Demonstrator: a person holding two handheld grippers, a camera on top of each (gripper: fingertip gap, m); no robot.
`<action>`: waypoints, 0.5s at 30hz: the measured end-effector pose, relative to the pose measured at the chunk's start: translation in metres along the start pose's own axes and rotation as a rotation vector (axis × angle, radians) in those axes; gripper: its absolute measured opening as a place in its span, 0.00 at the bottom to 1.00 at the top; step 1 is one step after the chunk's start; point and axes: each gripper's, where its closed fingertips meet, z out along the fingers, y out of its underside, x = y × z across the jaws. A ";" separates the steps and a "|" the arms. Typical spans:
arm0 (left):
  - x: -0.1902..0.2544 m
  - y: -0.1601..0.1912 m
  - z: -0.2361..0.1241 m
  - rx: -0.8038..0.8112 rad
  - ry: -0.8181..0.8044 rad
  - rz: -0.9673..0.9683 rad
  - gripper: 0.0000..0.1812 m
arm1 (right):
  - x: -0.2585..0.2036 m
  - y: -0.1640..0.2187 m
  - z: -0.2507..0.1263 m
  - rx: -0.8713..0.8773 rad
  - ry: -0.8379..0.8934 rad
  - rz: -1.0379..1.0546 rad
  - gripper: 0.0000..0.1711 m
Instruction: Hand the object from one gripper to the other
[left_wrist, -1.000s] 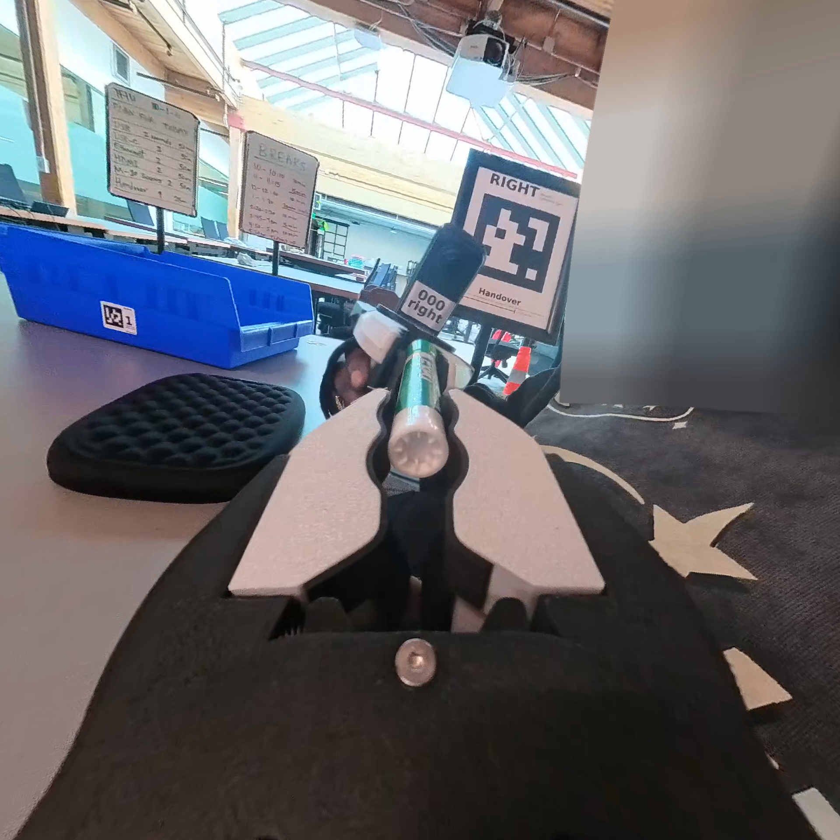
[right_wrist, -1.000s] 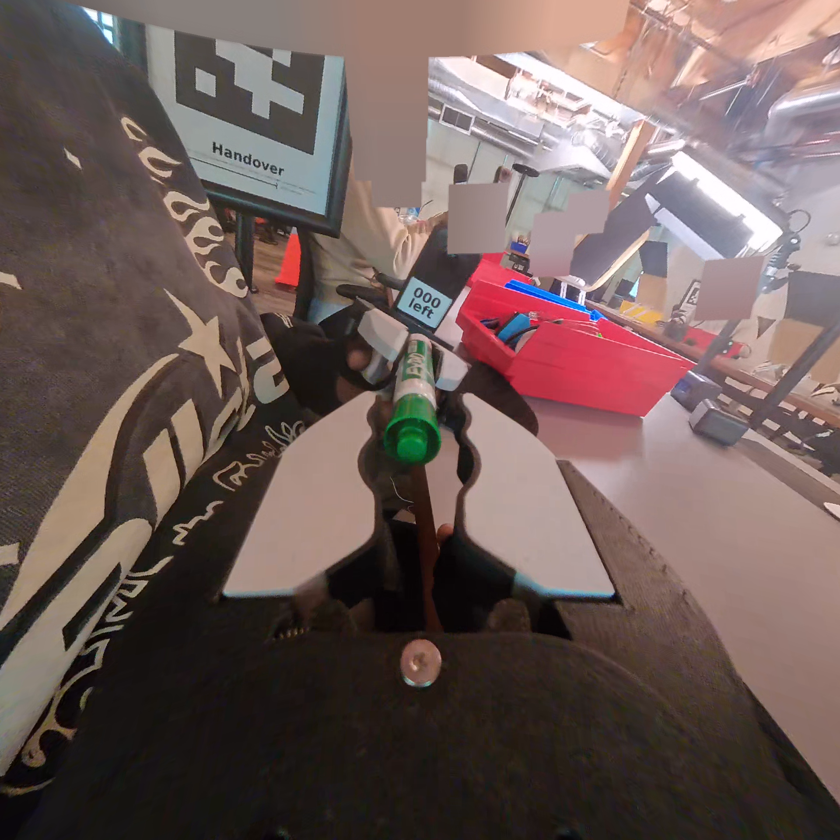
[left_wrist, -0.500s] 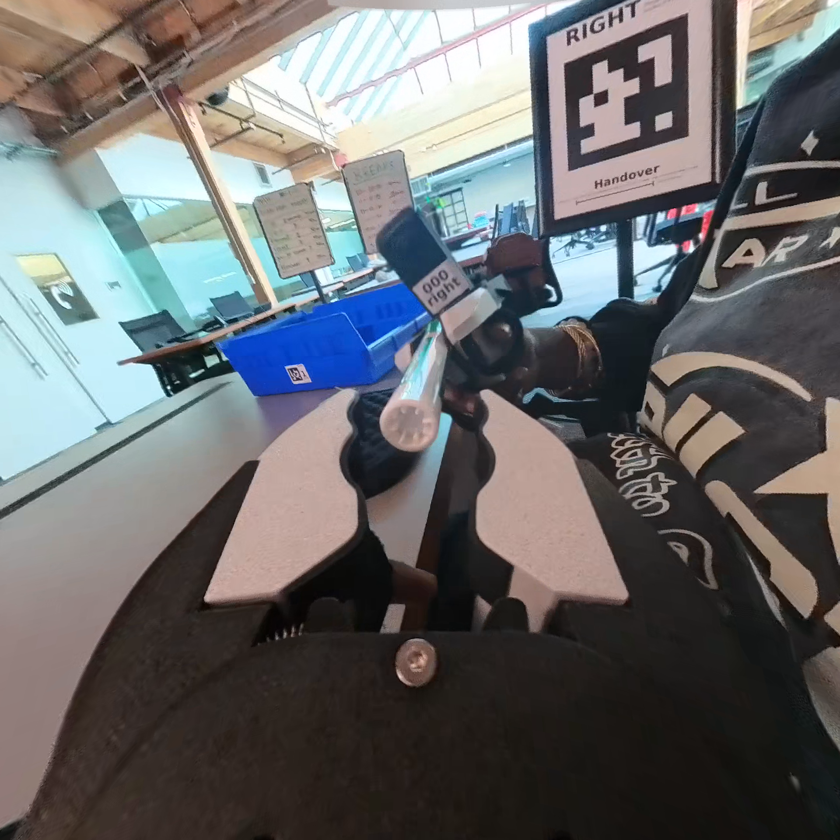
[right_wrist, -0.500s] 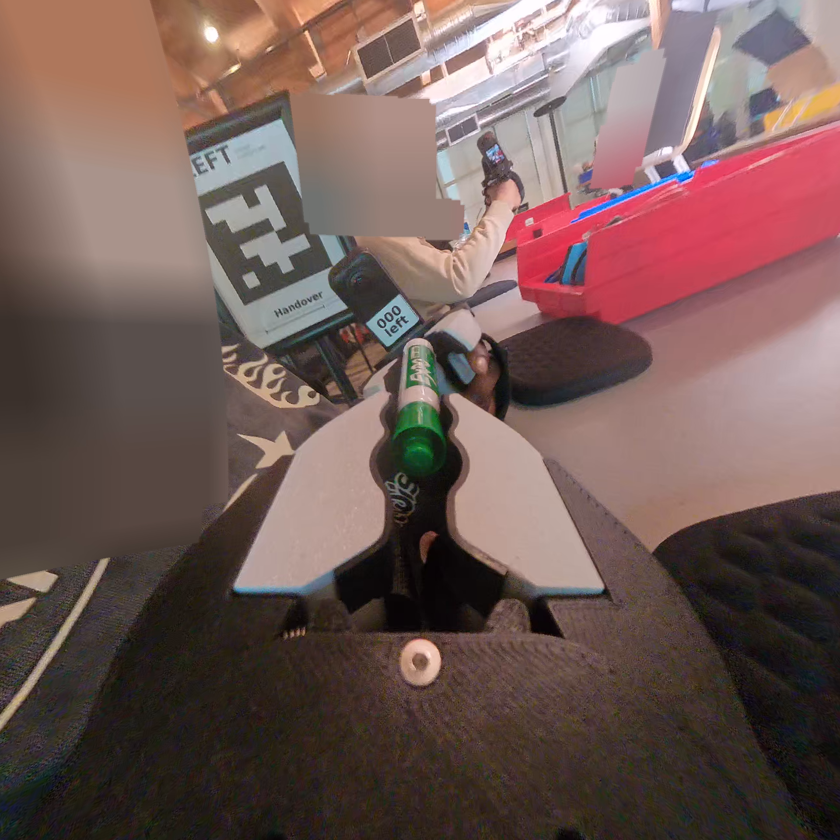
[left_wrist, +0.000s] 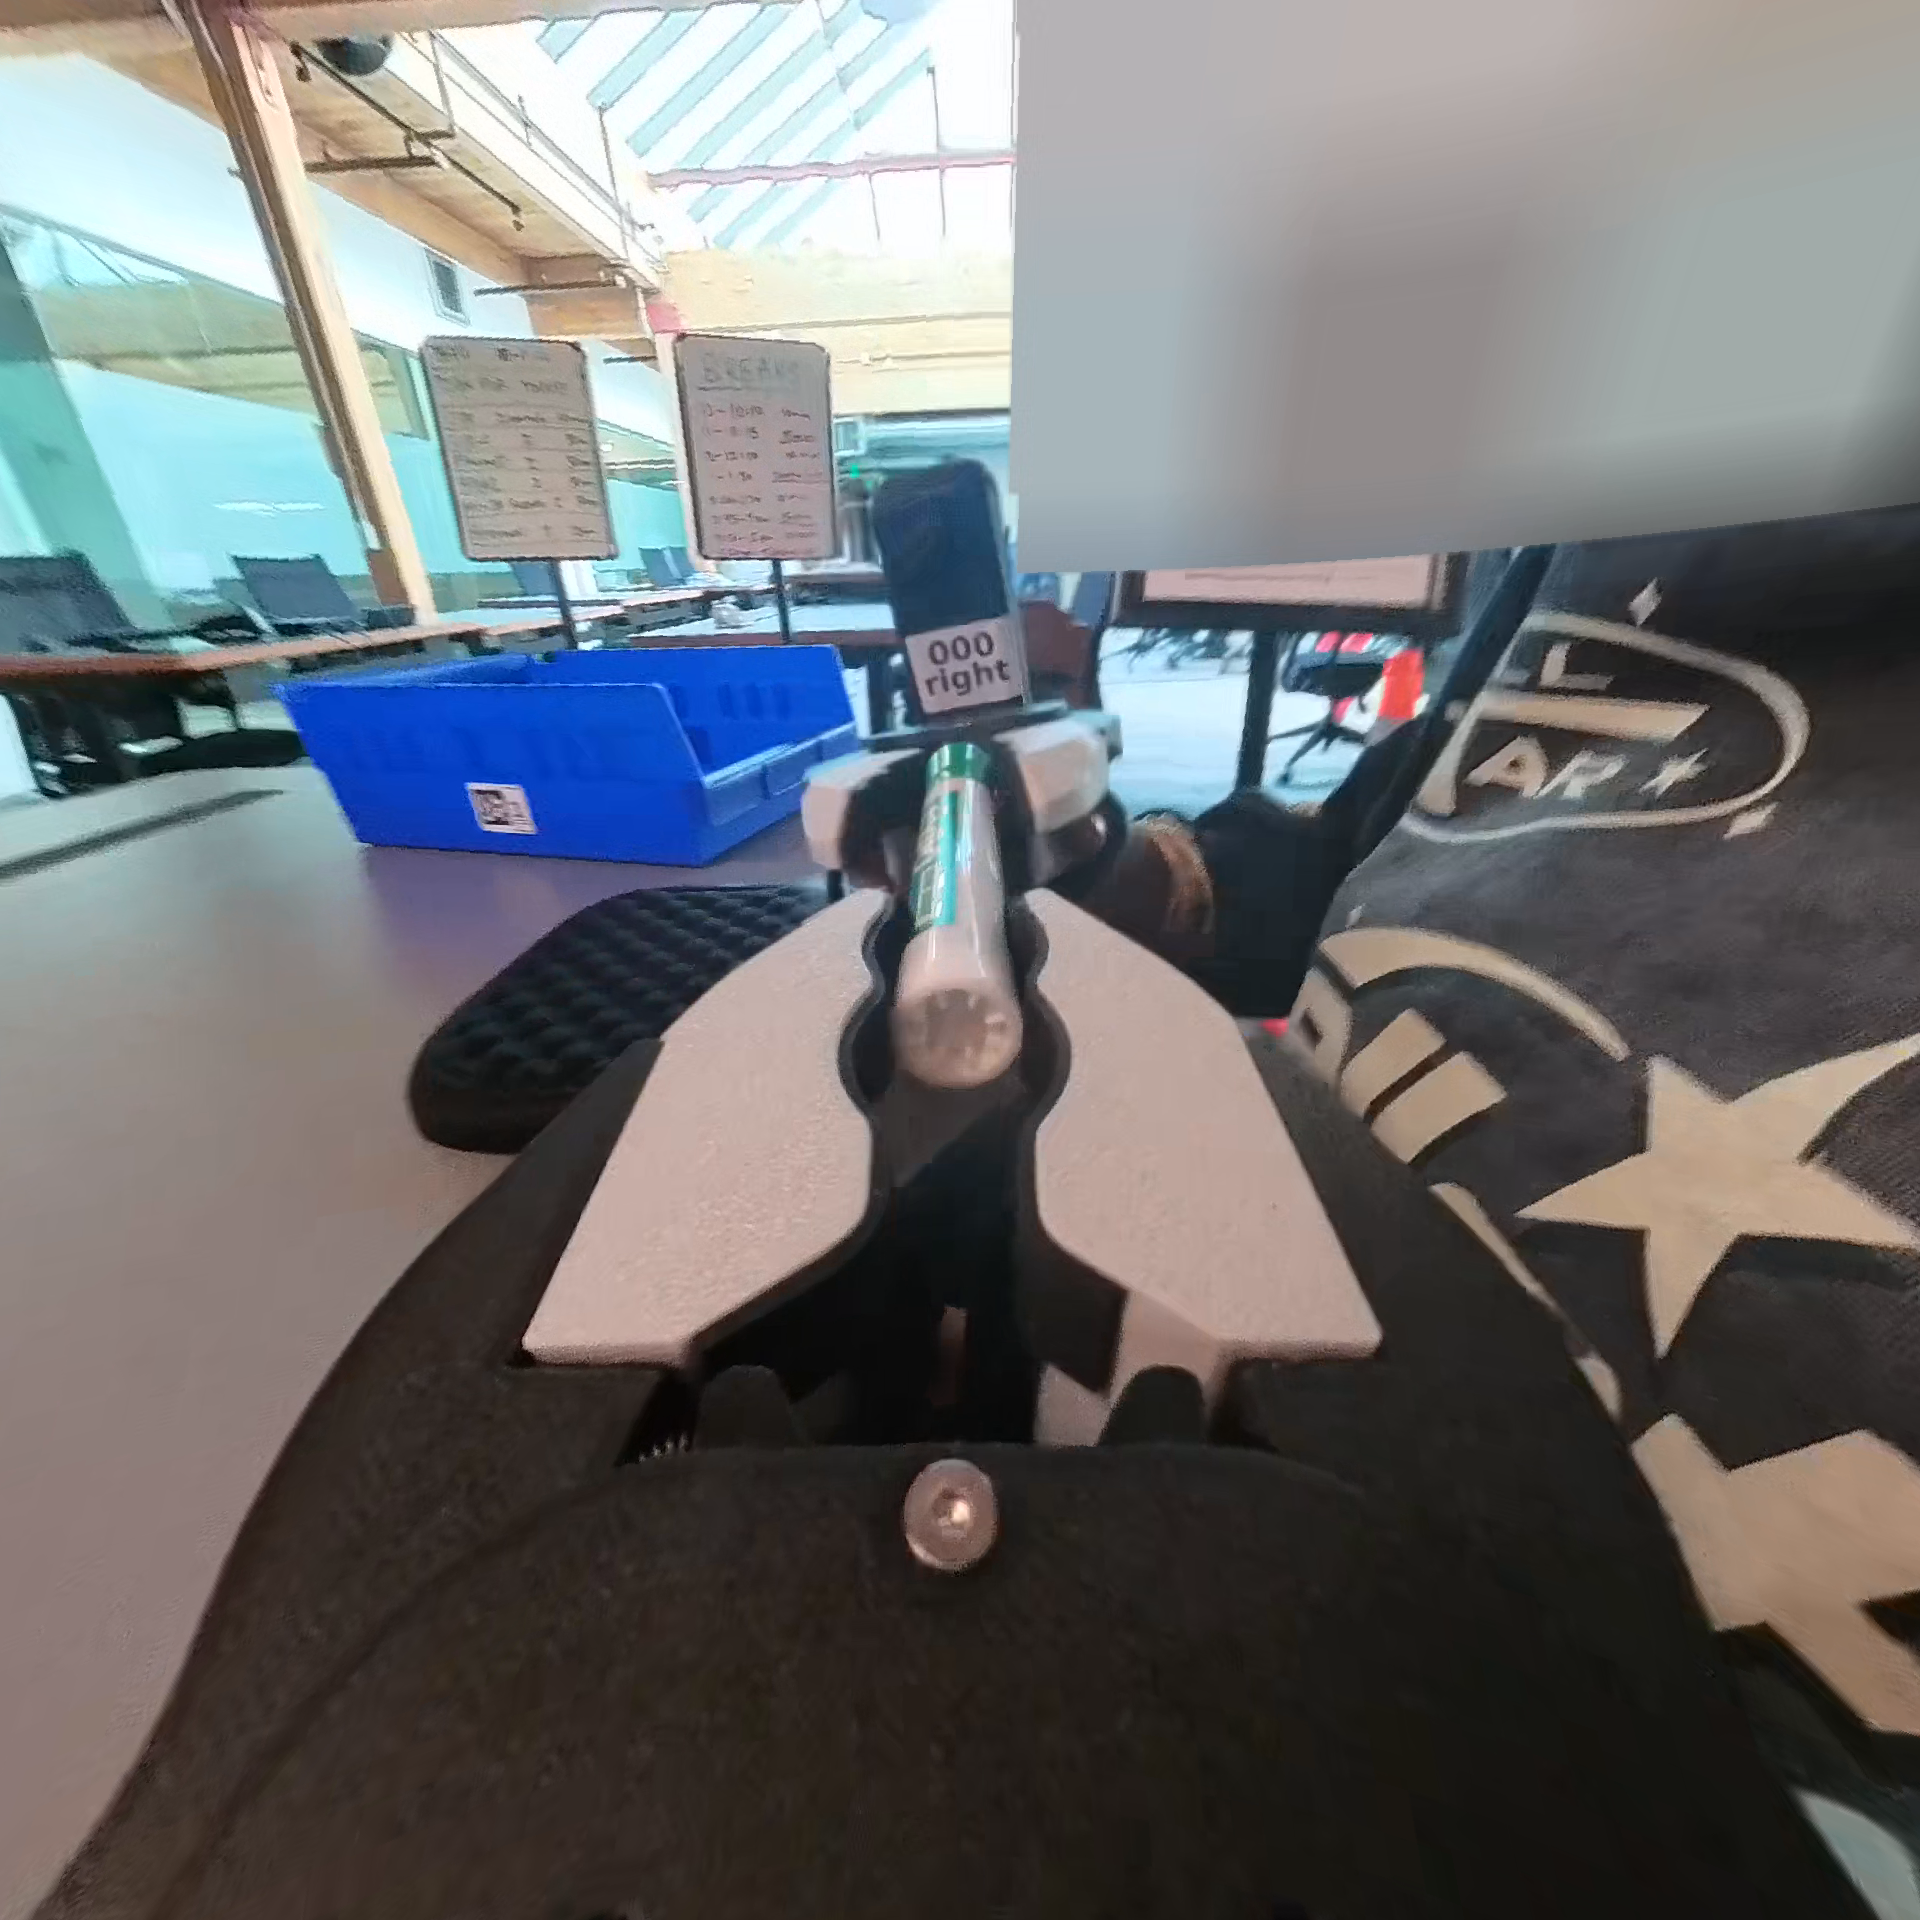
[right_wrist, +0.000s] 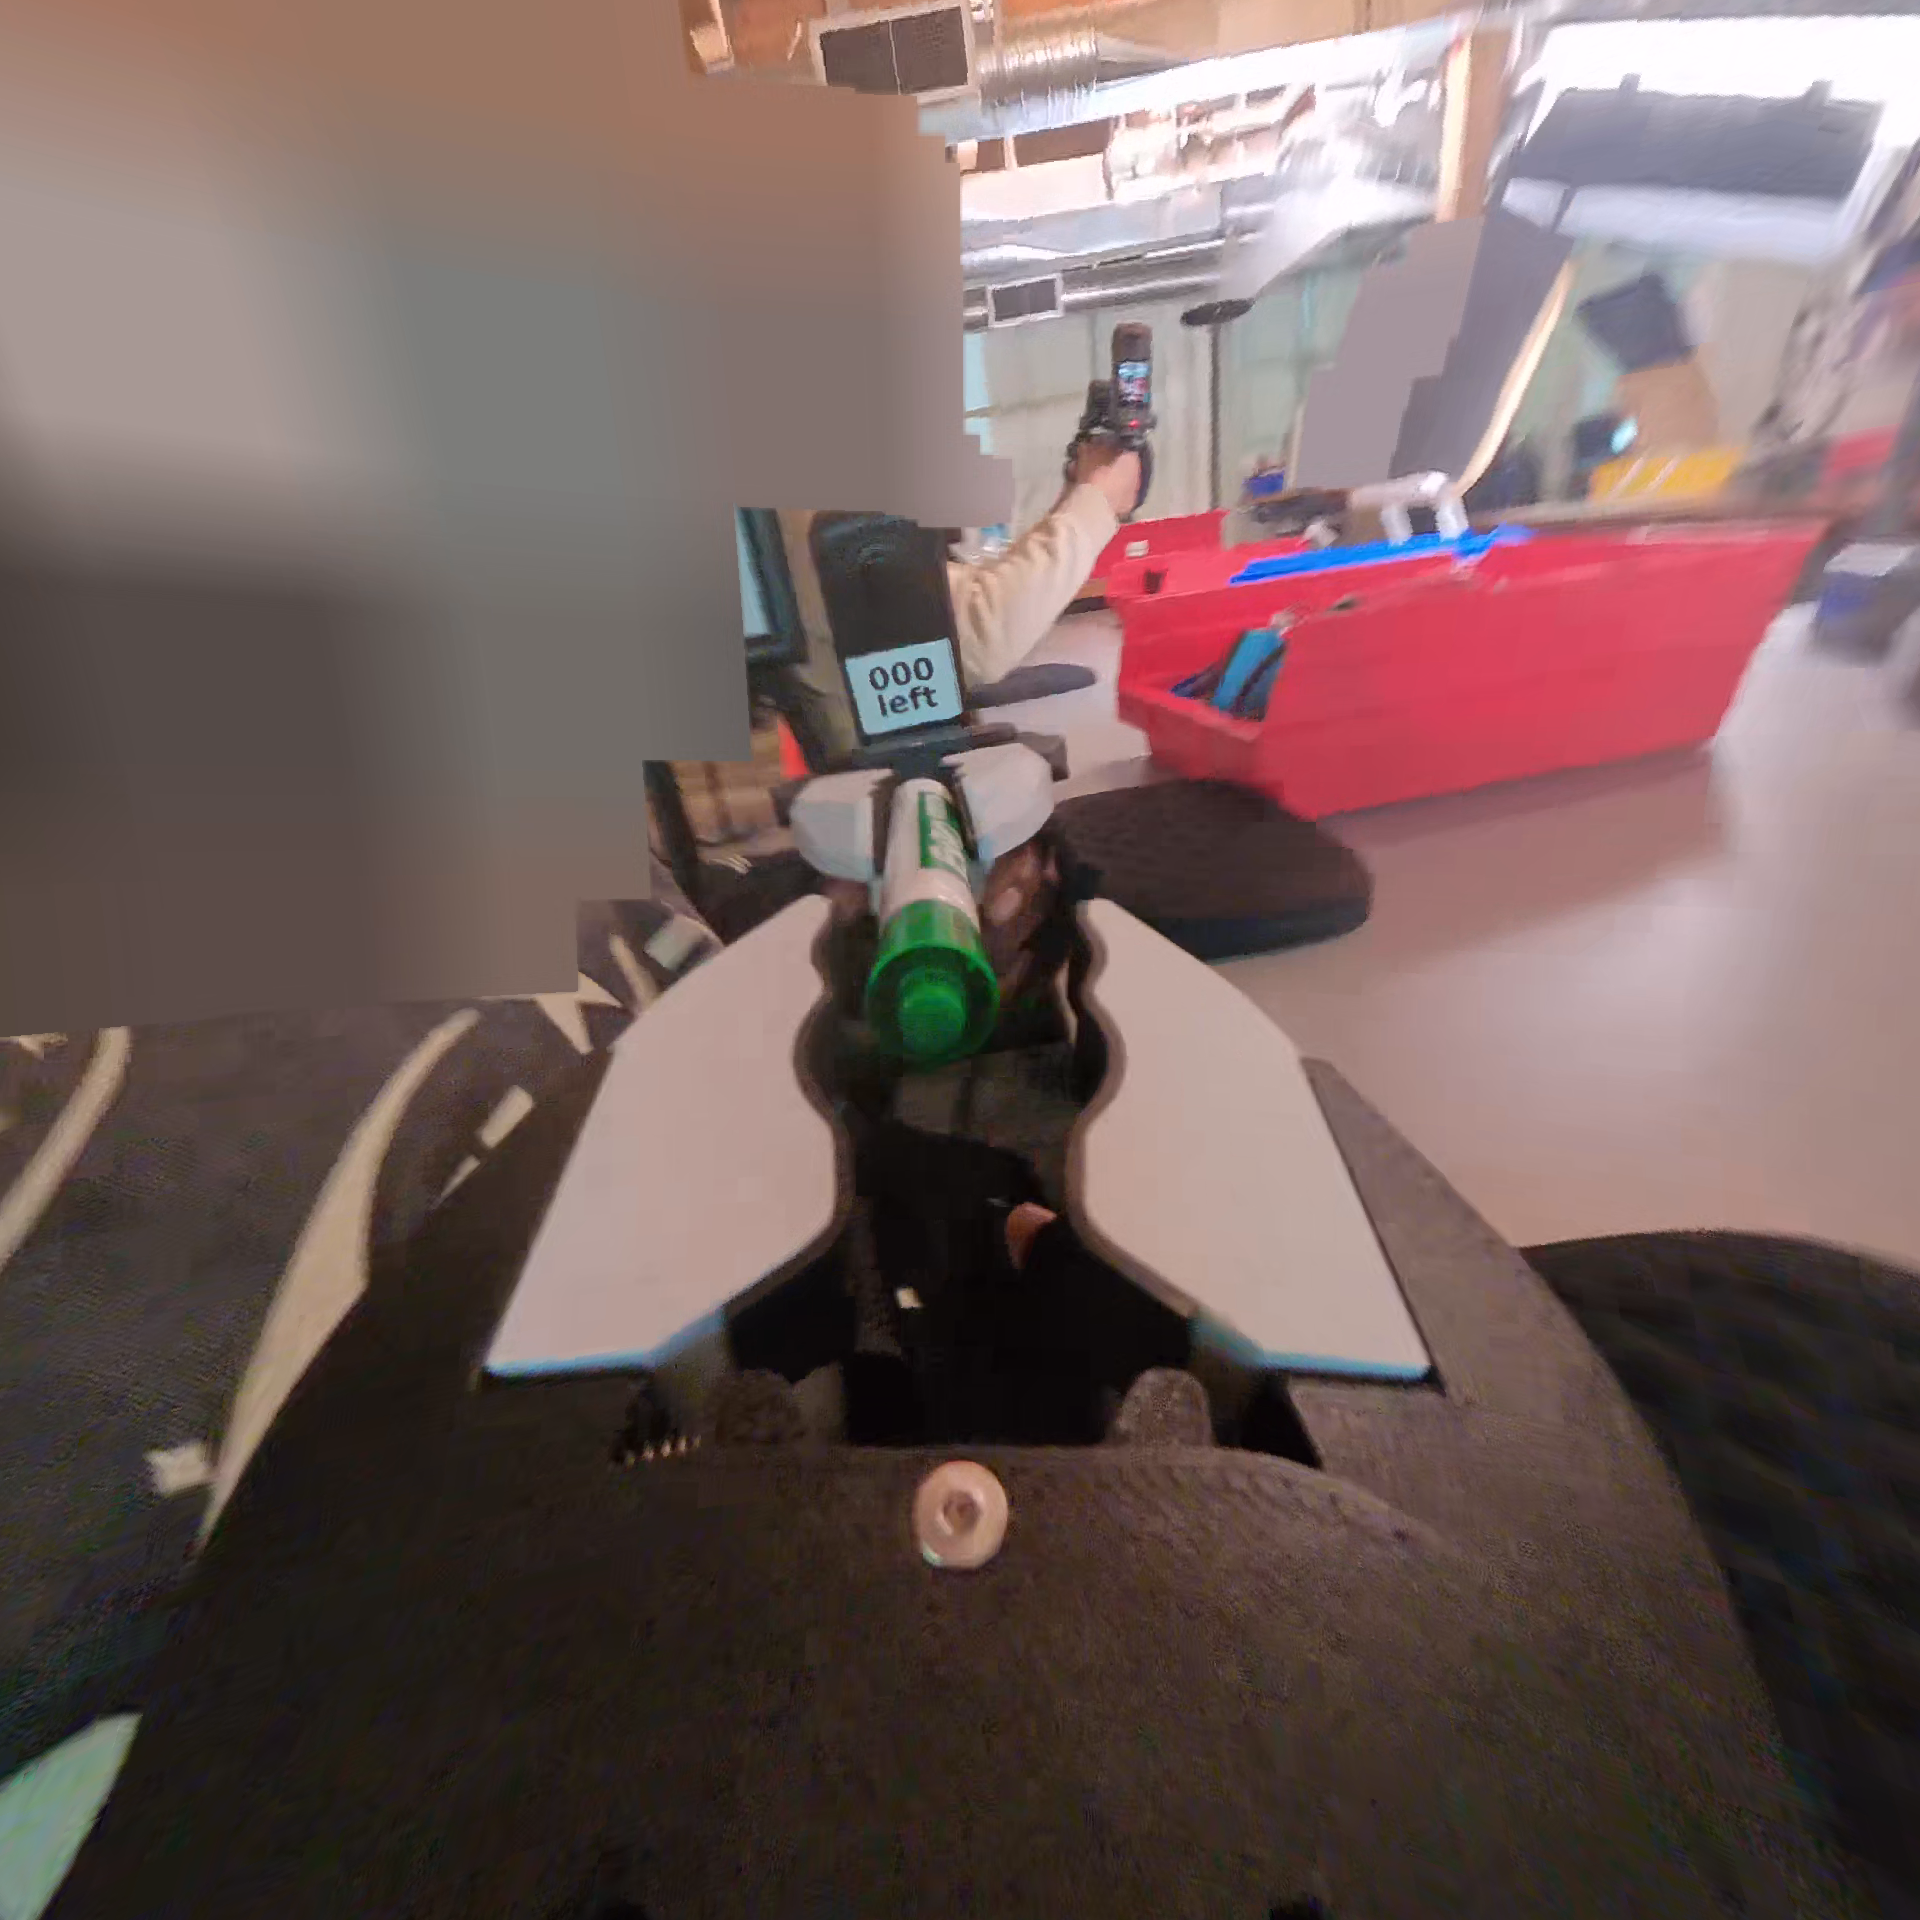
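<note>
A marker with a green cap (left_wrist: 954, 997) spans the gap between the two grippers, held above the table. My left gripper (left_wrist: 956, 914) is shut on its white end, fingers snug on both sides. The right gripper (left_wrist: 956, 800) faces it from farther off, at the green-capped end. In the right wrist view the right gripper (right_wrist: 951, 920) stands open, its fingers wide apart, and the green cap of the marker (right_wrist: 930, 977) sits between them without touching. Beyond it the left gripper (right_wrist: 920, 821) clamps the marker's white barrel.
On the grey table (left_wrist: 208, 1091) stand a blue bin (left_wrist: 582, 758) and a black padded mat (left_wrist: 582, 1008). A red bin (right_wrist: 1455, 686) and two more black mats (right_wrist: 1216, 873), (right_wrist: 1766, 1403) lie on the other side. The person's dark printed shirt (left_wrist: 1610, 1039) is close by.
Half a second ago the right gripper was shut on the marker and the left was open around it. Now the left has closed on it and the right has opened. Both views have swung.
</note>
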 end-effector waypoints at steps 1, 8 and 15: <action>0.000 -0.001 0.000 0.016 0.015 -0.048 0.11 | -0.001 0.000 -0.001 -0.014 0.022 -0.102 0.26; 0.007 0.003 0.003 0.013 0.114 -0.235 0.11 | -0.015 0.003 -0.001 -0.067 0.048 -0.458 0.17; 0.006 0.003 0.003 0.024 0.069 -0.095 0.12 | -0.014 0.005 0.000 -0.071 0.014 -0.296 0.12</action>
